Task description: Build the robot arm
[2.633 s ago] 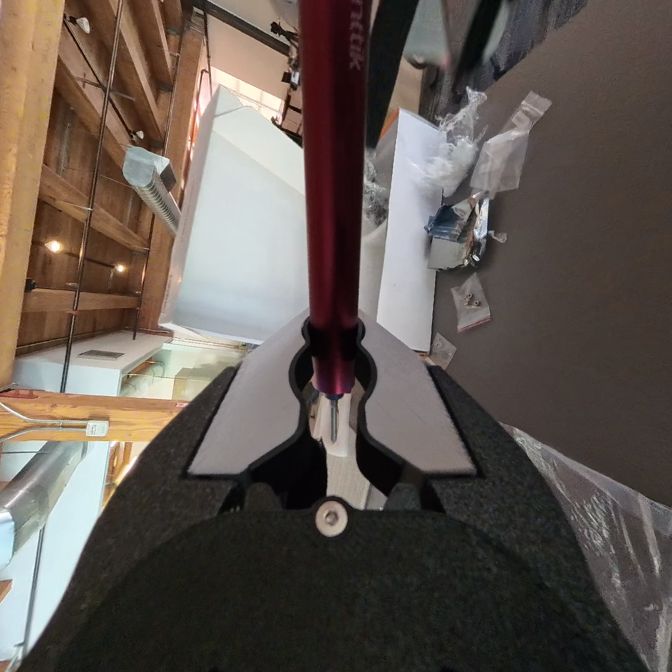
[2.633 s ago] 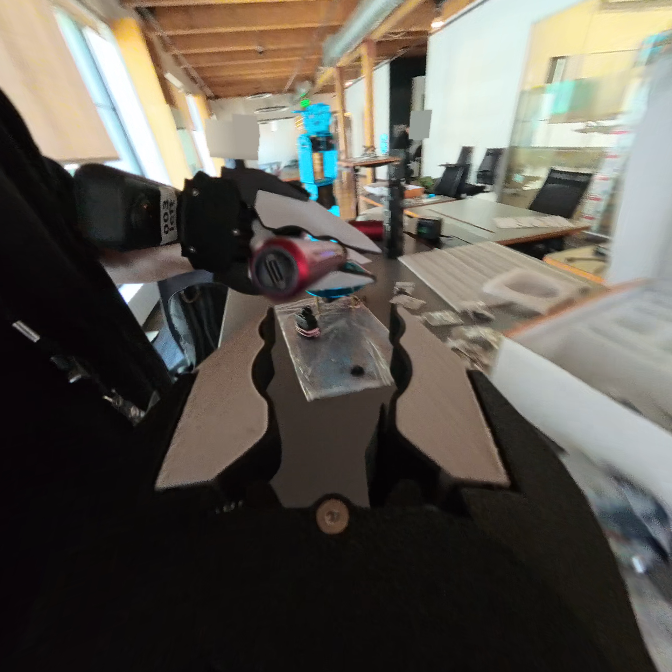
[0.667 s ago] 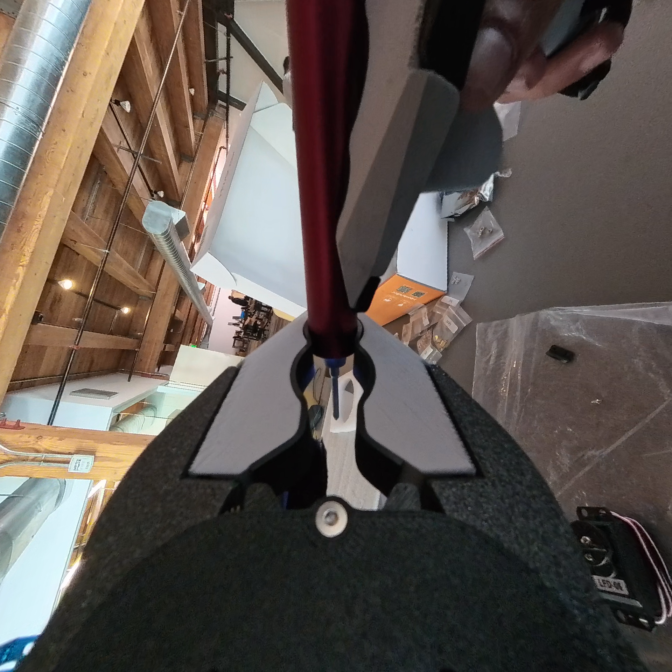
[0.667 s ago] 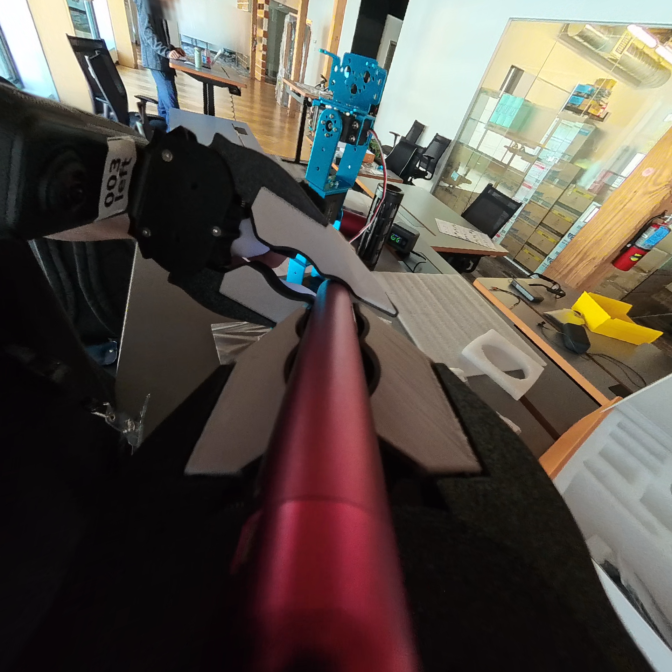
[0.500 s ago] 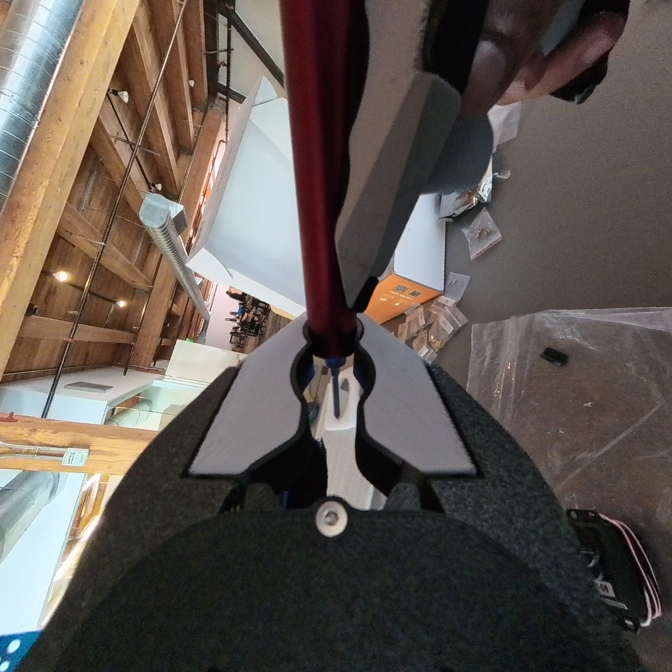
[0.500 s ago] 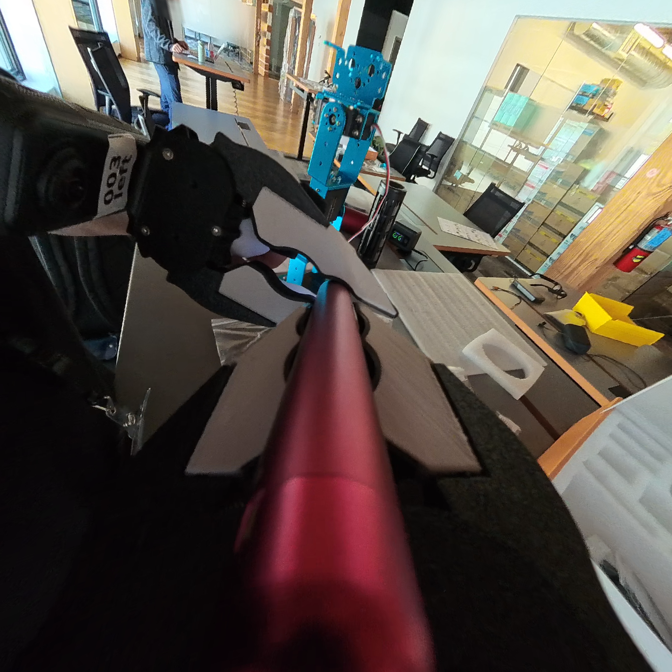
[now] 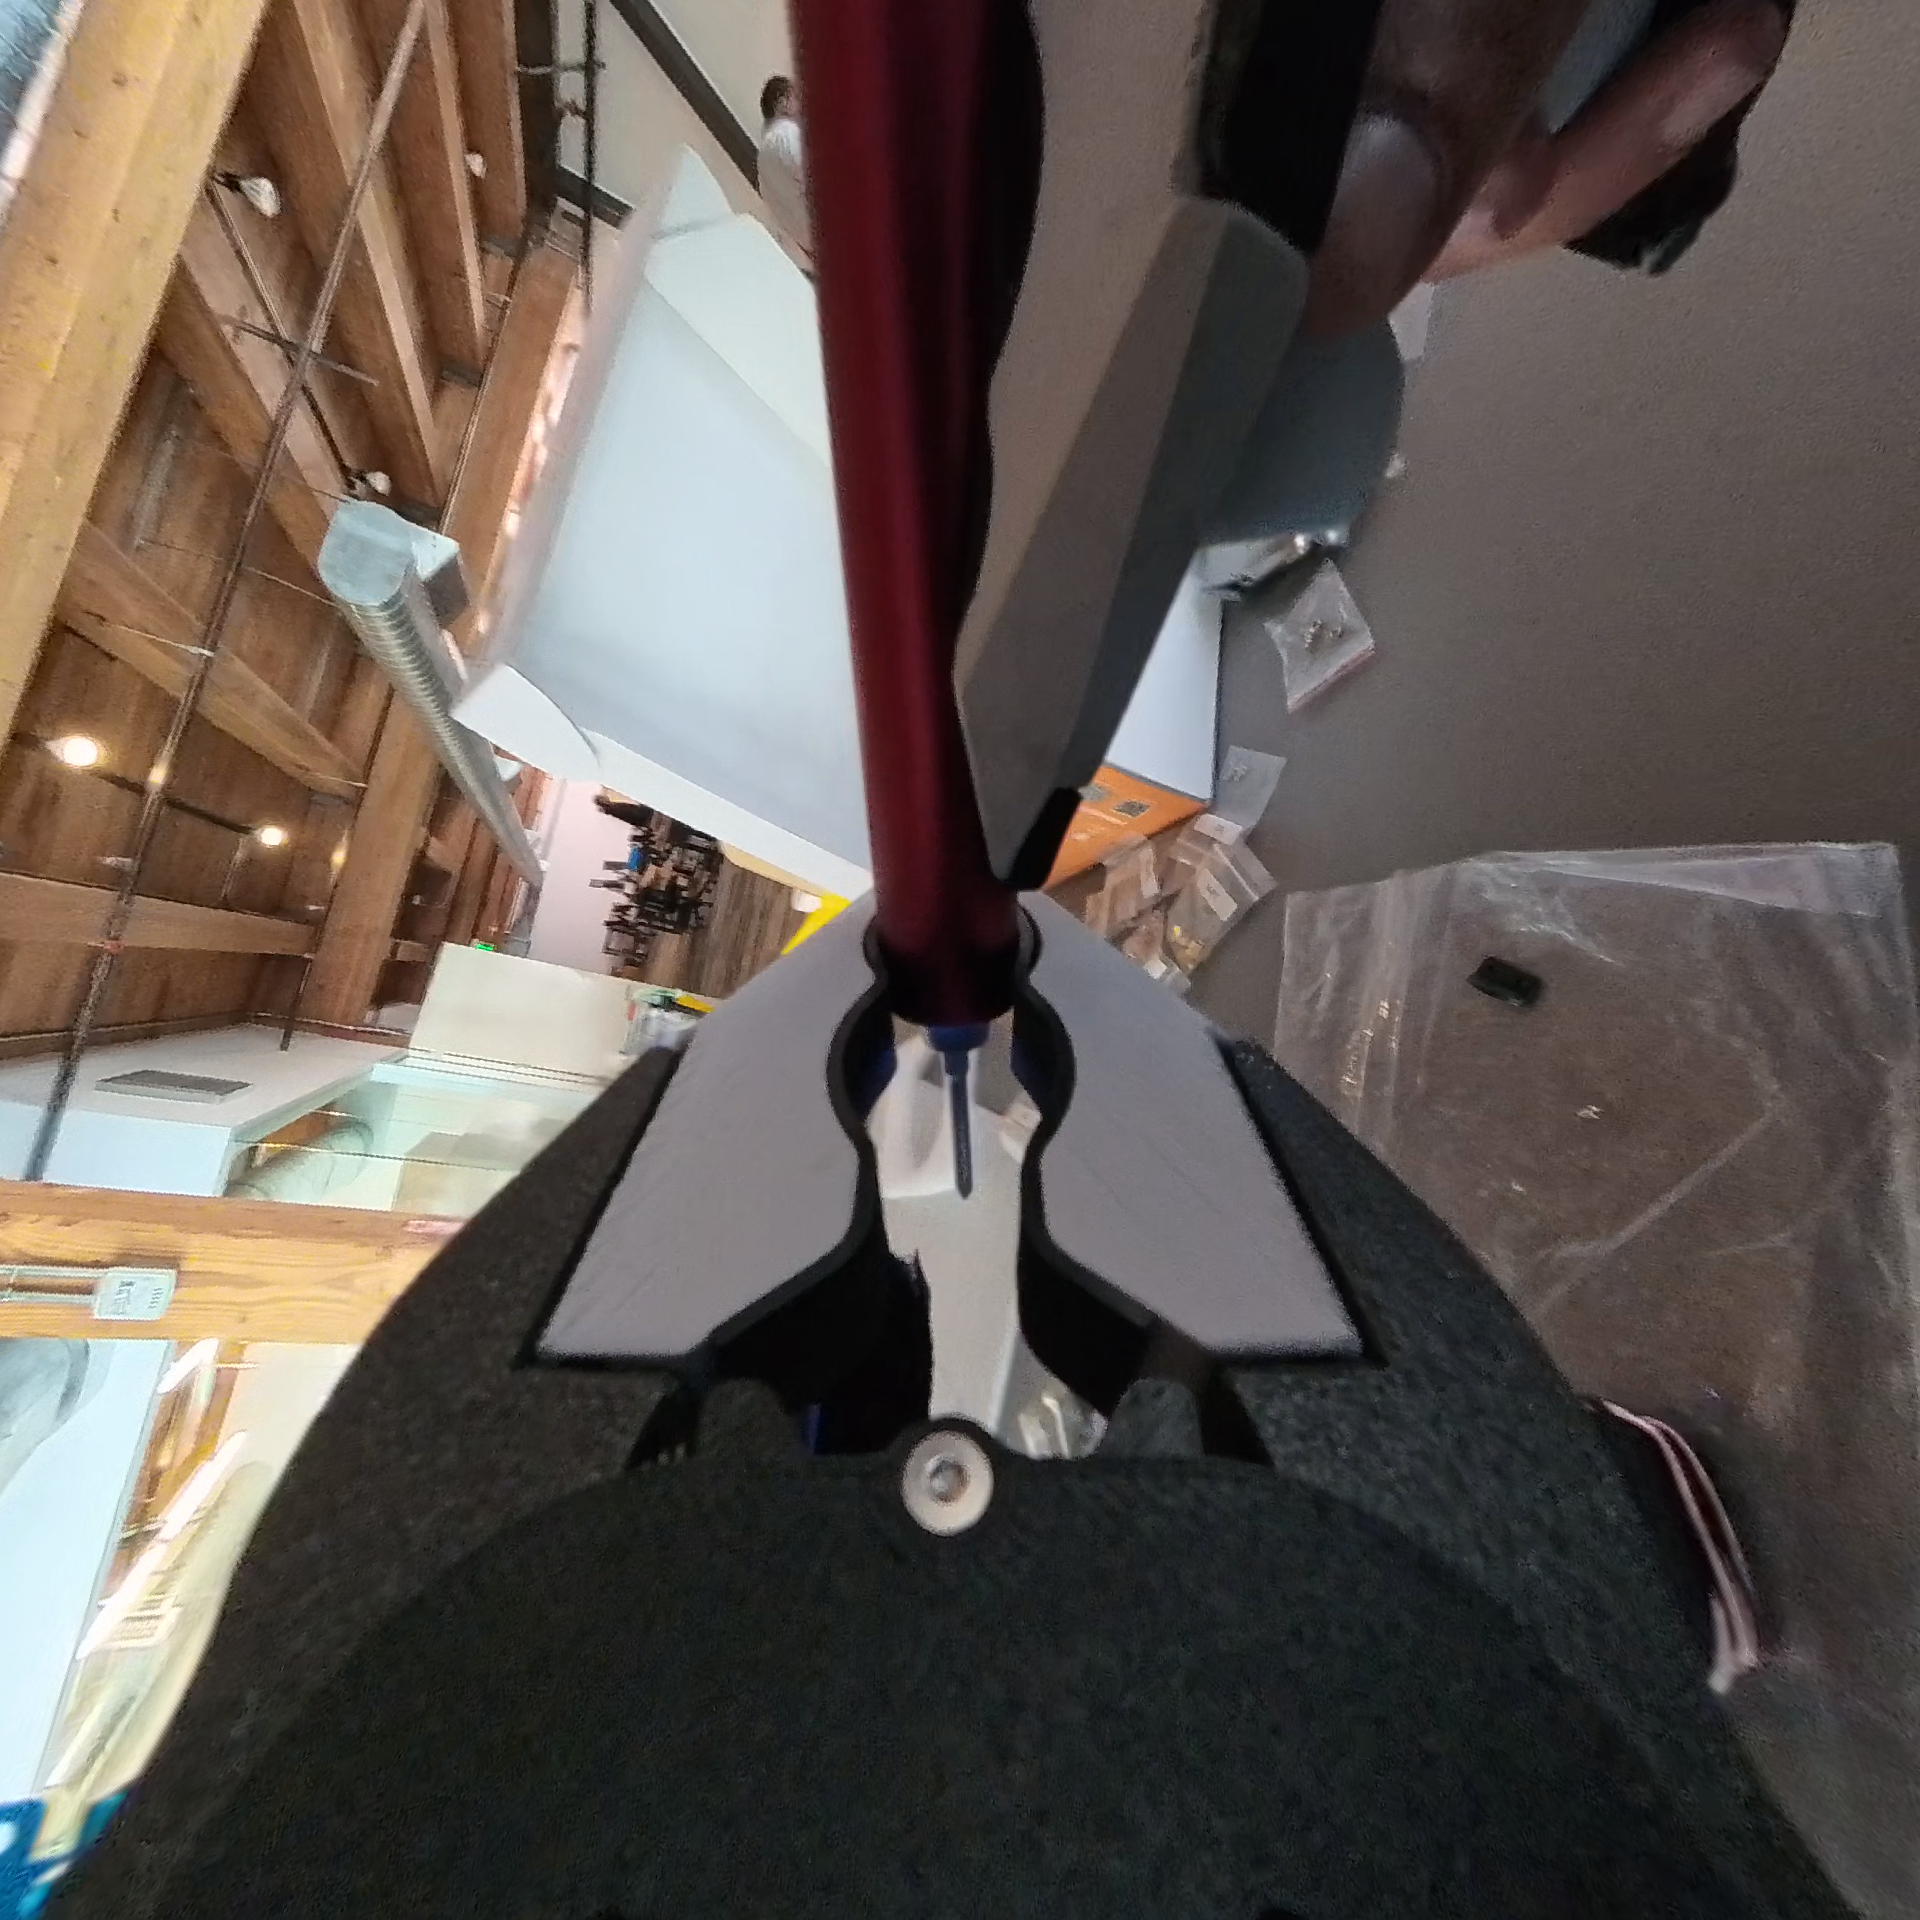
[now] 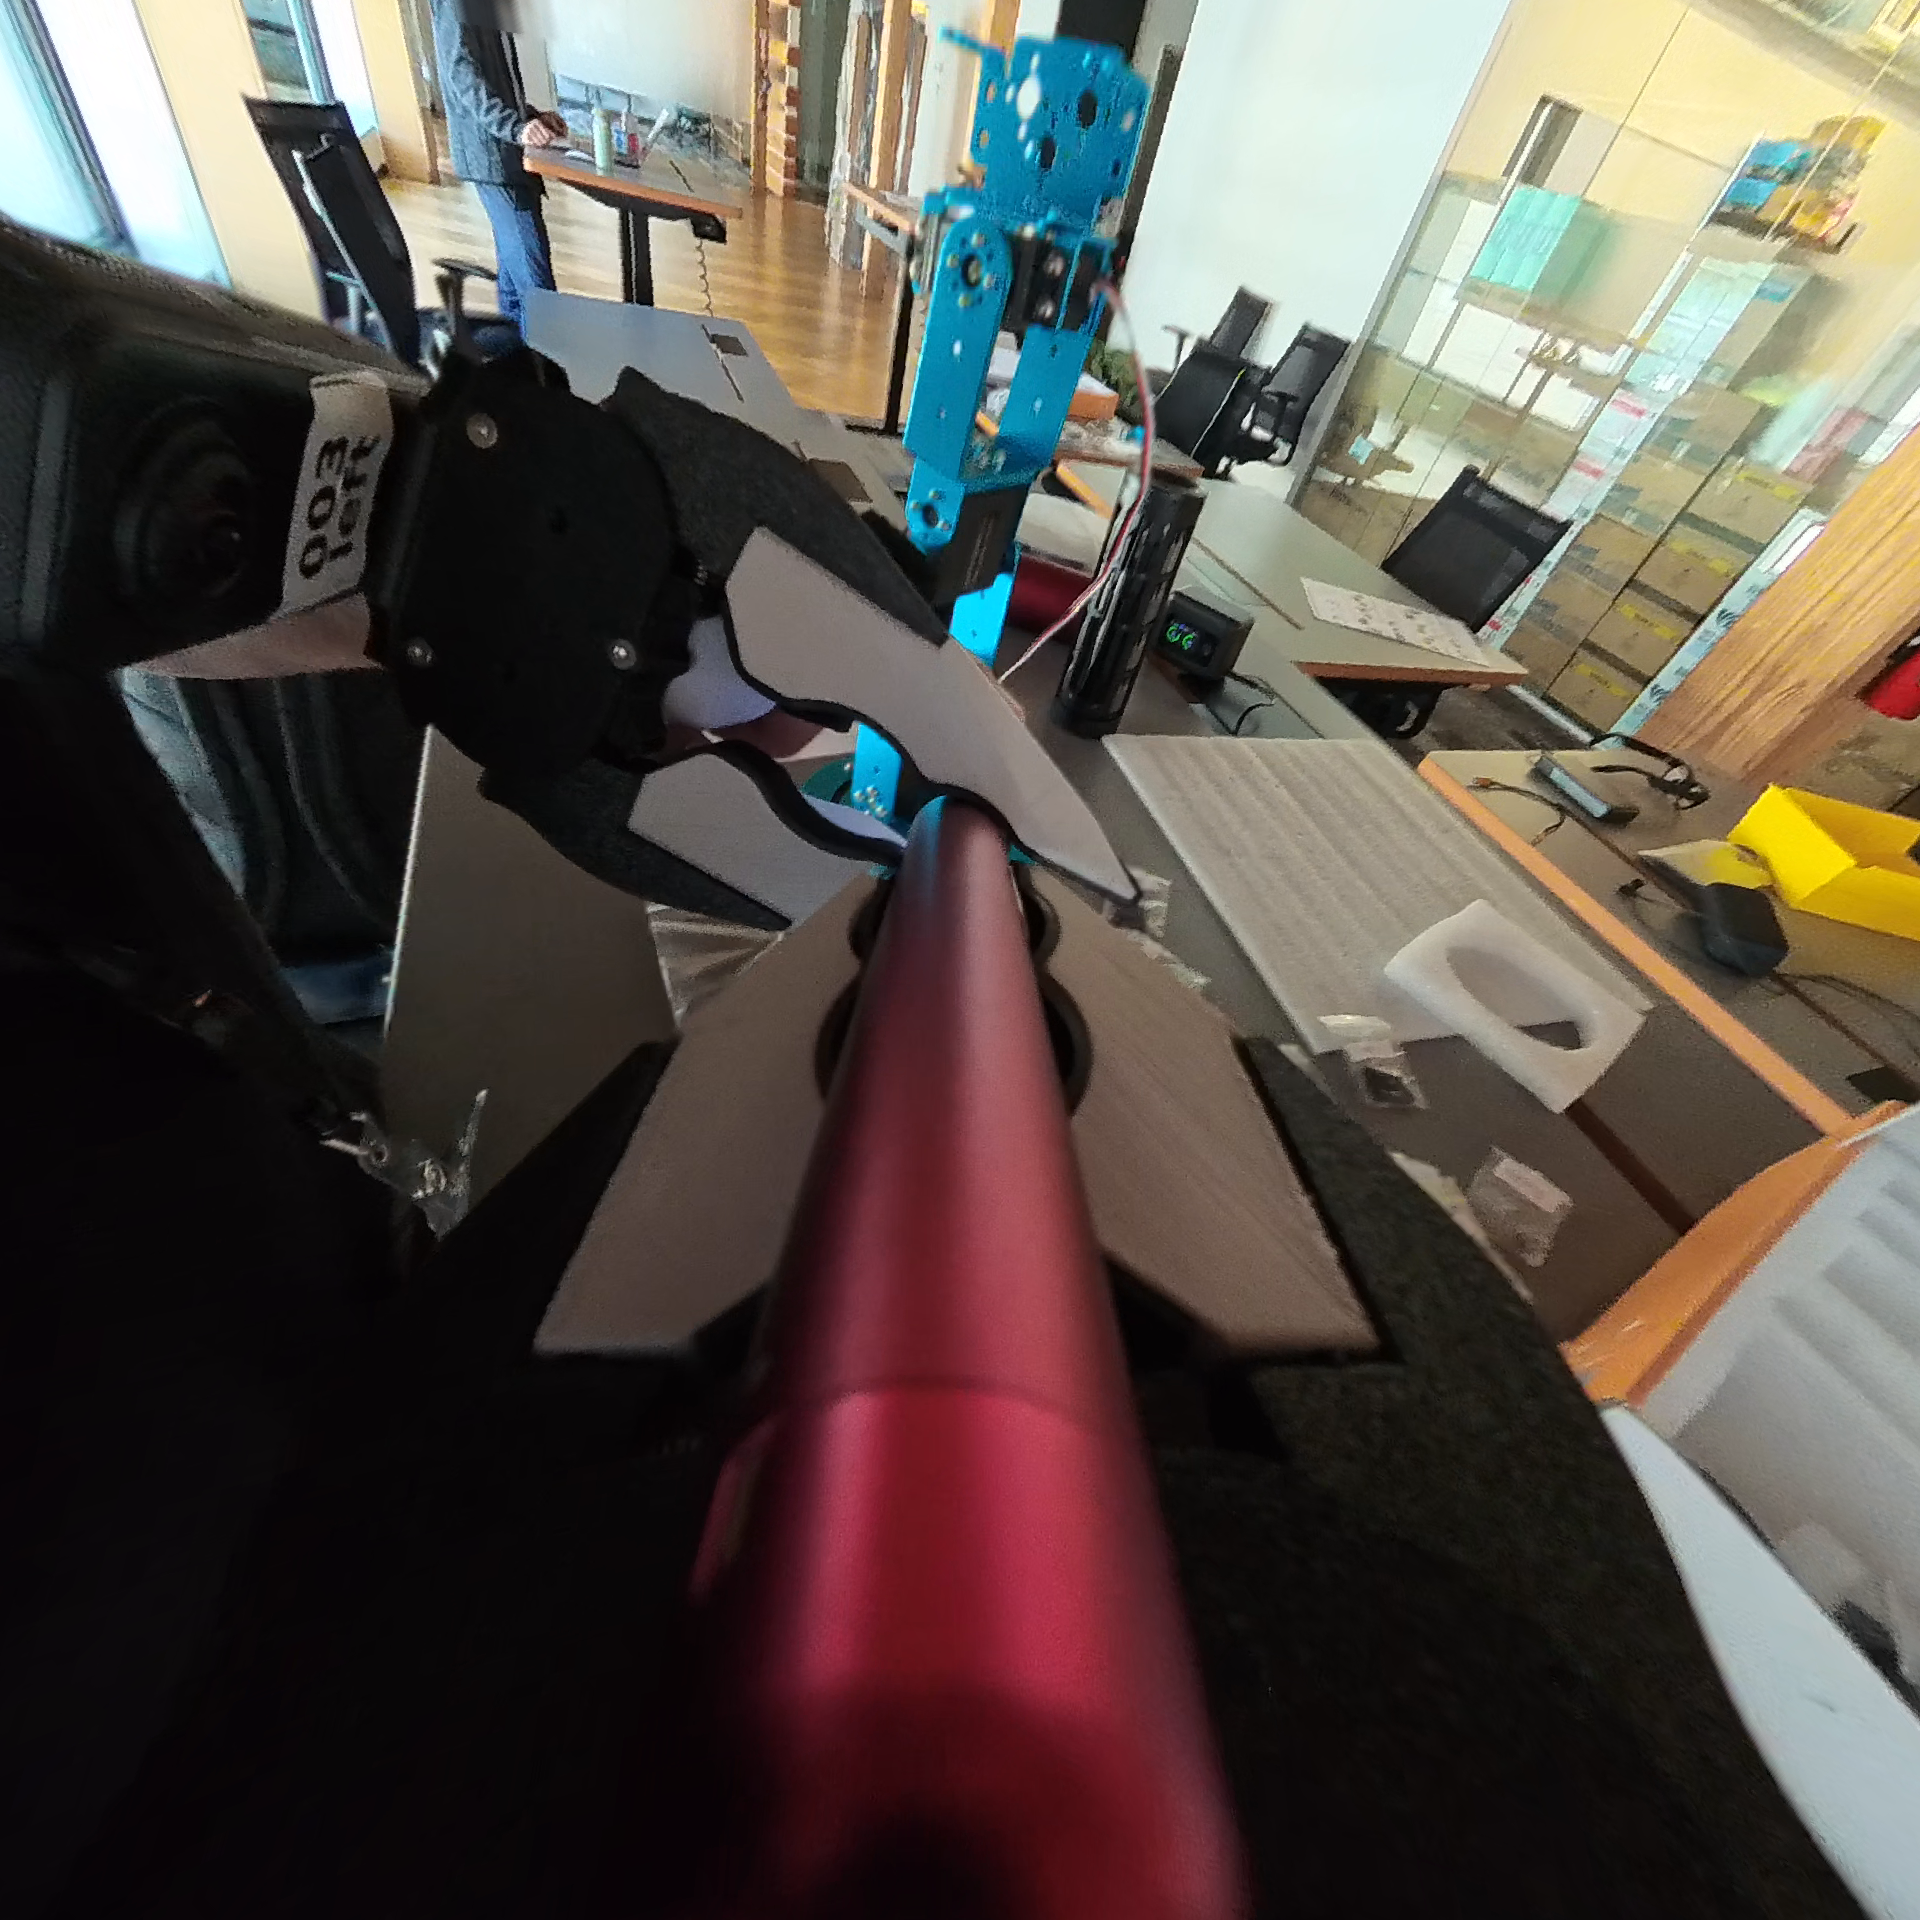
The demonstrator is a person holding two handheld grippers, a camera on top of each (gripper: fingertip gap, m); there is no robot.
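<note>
Left hand-held gripper (image 7: 951,961) and right hand-held gripper (image 8: 951,914) clamp red screwdriver (image 8: 935,1299) lengthwise, bit toward left

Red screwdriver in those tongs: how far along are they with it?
Done: the red screwdriver is up off the grey table. In hand: the left tongs and the right tongs are both shut on its handle, the left ones at the bit end. Left: the bit seems to touch nothing yet; the clear bag and the blue metal arm sit apart from it.
</note>
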